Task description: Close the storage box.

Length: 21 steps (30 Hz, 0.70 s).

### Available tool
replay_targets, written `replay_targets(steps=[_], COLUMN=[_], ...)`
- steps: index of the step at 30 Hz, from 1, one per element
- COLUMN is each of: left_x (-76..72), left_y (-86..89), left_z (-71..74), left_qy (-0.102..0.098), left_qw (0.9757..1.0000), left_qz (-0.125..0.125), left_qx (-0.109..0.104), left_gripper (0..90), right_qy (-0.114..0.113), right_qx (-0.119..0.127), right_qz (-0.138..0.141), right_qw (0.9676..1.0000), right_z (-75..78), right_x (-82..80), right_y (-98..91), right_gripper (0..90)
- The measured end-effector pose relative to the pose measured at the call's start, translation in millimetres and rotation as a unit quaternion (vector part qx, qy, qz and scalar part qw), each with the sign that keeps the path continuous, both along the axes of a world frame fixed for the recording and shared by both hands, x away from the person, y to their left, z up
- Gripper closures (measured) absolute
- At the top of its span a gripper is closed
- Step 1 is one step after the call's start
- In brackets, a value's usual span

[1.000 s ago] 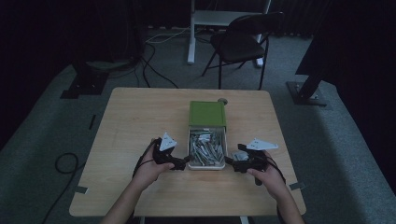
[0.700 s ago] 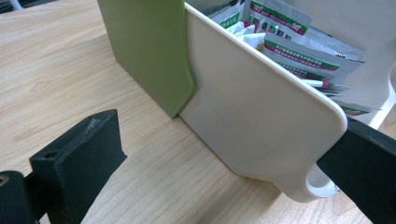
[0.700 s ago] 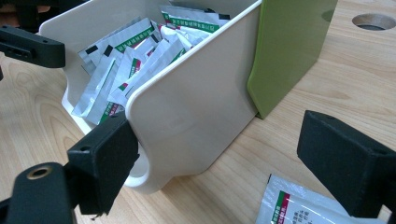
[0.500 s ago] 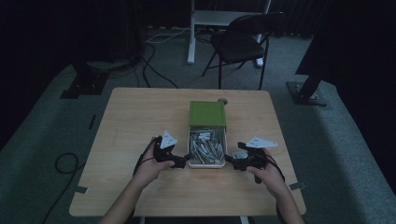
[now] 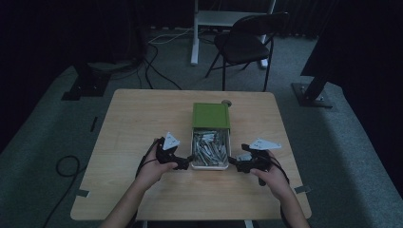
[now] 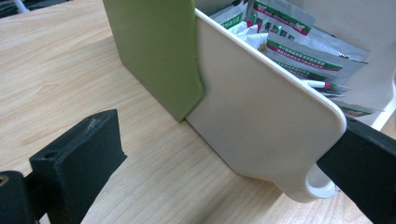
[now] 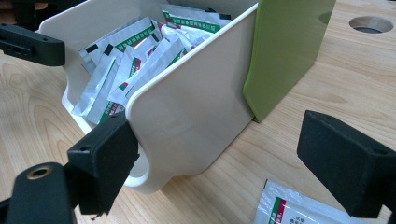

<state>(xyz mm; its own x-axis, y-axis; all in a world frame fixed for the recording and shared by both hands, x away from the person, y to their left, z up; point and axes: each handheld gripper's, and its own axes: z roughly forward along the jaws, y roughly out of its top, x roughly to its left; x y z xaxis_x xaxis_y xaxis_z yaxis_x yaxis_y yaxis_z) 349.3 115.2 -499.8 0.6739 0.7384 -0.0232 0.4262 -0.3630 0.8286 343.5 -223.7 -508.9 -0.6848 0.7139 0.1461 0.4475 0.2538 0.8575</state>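
A white drawer [image 5: 209, 164] full of silver sachets [image 5: 209, 146] sticks out of a green box sleeve [image 5: 211, 115] at the table's middle. My left gripper [image 5: 183, 164] is at the drawer's front left corner. In the left gripper view it [image 6: 229, 142] stands open, its jaws either side of the drawer's side wall [image 6: 261, 112]. My right gripper [image 5: 235, 165] is at the front right corner. In the right gripper view it [image 7: 224, 154] is open too, with the drawer's rounded corner [image 7: 187, 121] between its jaws. Sachets [image 7: 135, 60] lie piled inside.
One loose sachet [image 7: 289, 205] lies on the wood table [image 5: 142, 118] near my right jaw. A round hole [image 7: 371, 23] is in the table behind the green sleeve. A folding chair [image 5: 247, 42] and cables are on the floor beyond the far edge.
Both grippers have closed in on the drawer's front corners, the right one moving left more than the left one moved right. The drawer and sleeve have not shifted.
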Motion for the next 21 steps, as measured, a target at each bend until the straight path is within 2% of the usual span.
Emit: replay_targets(steps=[3, 21], left_x=[1.8, 8.3], left_y=[0.9, -0.4], left_z=[-1.0, 1.5], left_qy=[0.003, 0.002], left_qw=[1.0000, 1.0000], left_qz=[0.001, 0.005], left_qx=[-0.007, -0.003], left_gripper=[2.4, 2.4], right_qy=[0.000, 0.000], right_qx=[-0.001, 0.001], right_qz=[0.000, -0.011], right_qw=[1.0000, 0.9999], right_z=[0.3, 1.0], right_x=[1.1, 7.1], right_y=[0.7, 1.0], right_gripper=[12.4, 12.4])
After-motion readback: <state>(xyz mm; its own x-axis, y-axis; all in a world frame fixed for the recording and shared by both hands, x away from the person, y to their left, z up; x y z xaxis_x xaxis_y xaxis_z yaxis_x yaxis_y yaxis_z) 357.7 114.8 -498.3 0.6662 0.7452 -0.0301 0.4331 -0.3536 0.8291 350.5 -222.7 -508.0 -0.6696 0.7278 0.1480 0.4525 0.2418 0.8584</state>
